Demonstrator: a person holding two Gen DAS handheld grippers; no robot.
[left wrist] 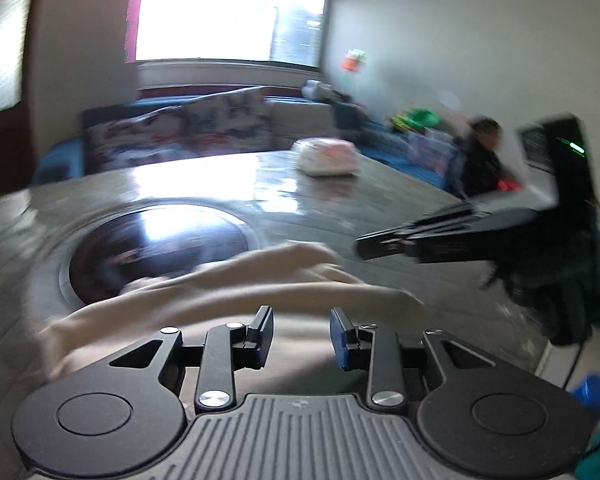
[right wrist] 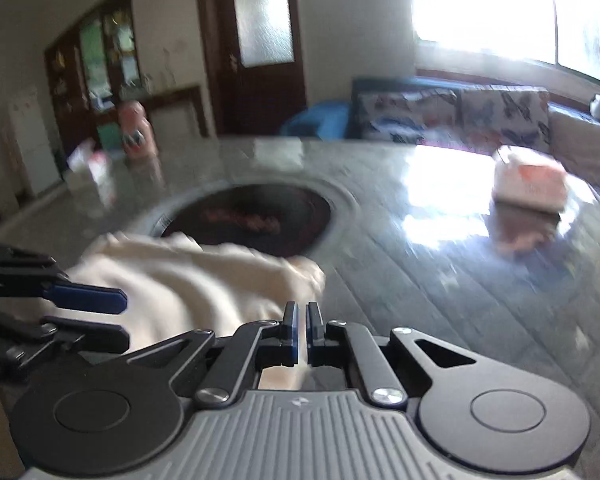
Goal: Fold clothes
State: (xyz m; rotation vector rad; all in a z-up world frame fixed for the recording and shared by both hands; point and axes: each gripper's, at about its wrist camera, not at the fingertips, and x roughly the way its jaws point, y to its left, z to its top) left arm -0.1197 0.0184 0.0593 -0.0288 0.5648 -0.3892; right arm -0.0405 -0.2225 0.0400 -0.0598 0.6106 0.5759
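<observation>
- Two hand-held grippers hang over a glossy grey tabletop (left wrist: 379, 204) with a plank-like pattern; both views are blurred.
- Set into the tabletop is a dark round plate (left wrist: 160, 248), ringed by a paler rim, left of centre in the left wrist view and centre-left in the right wrist view.
- Beyond the far edge stands a sofa (left wrist: 180, 136) with patterned cushions under a bright window (left wrist: 228, 12); window glare lies across the surface.
- On the far side of the tabletop sits a white bag (left wrist: 325, 158) with orange print, upper right in the right wrist view.
- In the right wrist view a dark wooden door (right wrist: 256, 40) with a frosted pane shows at upper centre, a glass-fronted cabinet (right wrist: 96, 52) at upper left.
- The cream garment (right wrist: 188, 280) lies bunched on the near part of the tabletop, its far edge overlapping the round plate. In the left wrist view its long axis runs from lower left to centre right.
- The left hand-held gripper (left wrist: 301, 338) has its jaws apart above the cloth, nothing pinched.
- The right hand-held gripper (right wrist: 301, 330) has its jaws together; cream cloth shows just behind them, but whether any is pinched I cannot tell.
</observation>
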